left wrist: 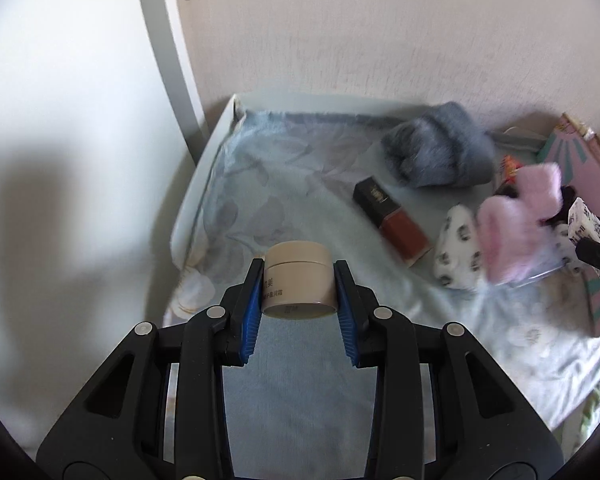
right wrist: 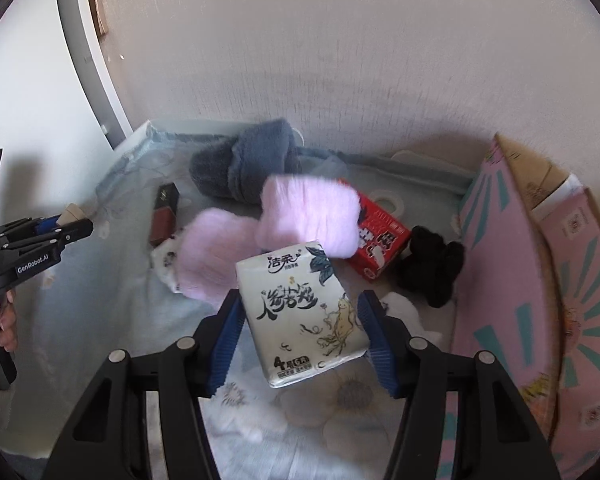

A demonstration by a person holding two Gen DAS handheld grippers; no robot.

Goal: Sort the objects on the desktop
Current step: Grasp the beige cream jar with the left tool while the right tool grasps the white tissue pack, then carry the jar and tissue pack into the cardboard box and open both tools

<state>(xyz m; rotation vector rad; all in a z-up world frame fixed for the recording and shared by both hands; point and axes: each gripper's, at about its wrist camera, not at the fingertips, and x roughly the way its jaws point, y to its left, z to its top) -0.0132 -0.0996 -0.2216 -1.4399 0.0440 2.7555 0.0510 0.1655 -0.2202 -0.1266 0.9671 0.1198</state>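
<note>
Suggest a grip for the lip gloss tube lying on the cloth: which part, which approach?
Take the lip gloss tube across its long flat sides near mid-length, where the black cap meets the reddish body. It lies flat on the floral cloth, squarish in section, so come from above, with the jaws across its length. Its near-left side is open; a patterned white item crowds the lower right end.
</note>
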